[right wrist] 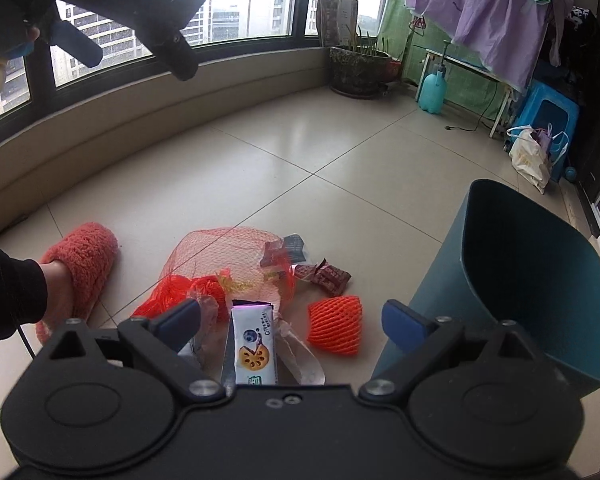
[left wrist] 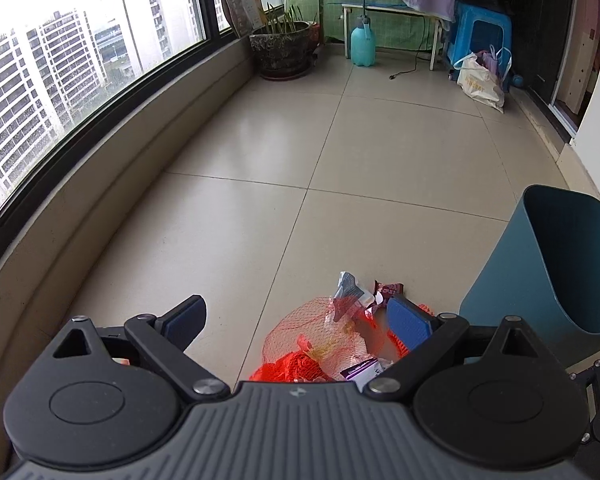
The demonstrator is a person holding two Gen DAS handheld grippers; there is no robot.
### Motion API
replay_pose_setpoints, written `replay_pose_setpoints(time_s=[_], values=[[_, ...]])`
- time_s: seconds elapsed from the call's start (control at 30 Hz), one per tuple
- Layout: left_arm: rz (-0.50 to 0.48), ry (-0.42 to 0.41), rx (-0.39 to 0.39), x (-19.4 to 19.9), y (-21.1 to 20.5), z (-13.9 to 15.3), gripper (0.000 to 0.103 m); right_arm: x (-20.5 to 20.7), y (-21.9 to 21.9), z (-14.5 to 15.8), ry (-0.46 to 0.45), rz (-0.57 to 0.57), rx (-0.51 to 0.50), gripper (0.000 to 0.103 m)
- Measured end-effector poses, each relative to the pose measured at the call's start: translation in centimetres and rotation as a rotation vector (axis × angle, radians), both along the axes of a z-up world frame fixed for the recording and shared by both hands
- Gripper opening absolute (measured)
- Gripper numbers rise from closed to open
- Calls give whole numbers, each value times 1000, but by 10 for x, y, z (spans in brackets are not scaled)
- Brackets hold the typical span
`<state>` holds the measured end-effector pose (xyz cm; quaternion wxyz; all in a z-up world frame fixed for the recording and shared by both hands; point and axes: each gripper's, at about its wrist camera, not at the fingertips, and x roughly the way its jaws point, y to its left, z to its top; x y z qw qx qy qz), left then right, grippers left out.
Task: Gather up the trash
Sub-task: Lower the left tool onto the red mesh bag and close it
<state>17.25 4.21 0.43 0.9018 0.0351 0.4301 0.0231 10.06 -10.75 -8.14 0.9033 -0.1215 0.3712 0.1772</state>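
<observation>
Trash pile on tiled floor (right wrist: 260, 152), just left of tilted blue bin (right wrist: 540, 280); nothing collected yet.

Red net bag (right wrist: 228, 256): light, limp, snag-prone; best pinched at bunched red knot, likely to drag neighbours along. White snack wrapper (right wrist: 254, 344): thin, slick, flat on floor; best taken by raised edge. Orange foam fruit sleeve (right wrist: 334, 324): springy, feather-light, easy to pinch mid-body. Brown sweet wrapper (right wrist: 328, 278) and grey torn packet (right wrist: 294, 246): crinkled, weightless, small. Clear plastic film (right wrist: 300, 356): slippery, hard to see. Right tongs (right wrist: 292, 320) released, spread wide above wrapper. Left tongs (left wrist: 296, 320) released, empty, over net bag. Pink slipper (right wrist: 80, 264) on a foot, left of pile.
</observation>
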Motion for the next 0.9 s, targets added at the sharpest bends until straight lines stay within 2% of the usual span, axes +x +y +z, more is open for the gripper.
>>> replay_pose_setpoints(time_s=[0.13,0.27,0.43,0.63,0.83,0.9], values=[[18,52,16,33,2,-26,98,15,8,-26,34,74,-15,97],[48,139,-22,62,9,-54,98,31,11,-51,88,106,-13,96],[67,208,-8,95,14,-94,98,45,15,-80,159,127,-16,96],[55,314,12,113,12,-150,98,62,21,-120,264,93,-6,96],[42,376,-35,128,10,-187,97,71,32,-149,310,106,-10,96],[32,388,-48,128,9,-196,91,73,36,-158,321,111,-16,96]])
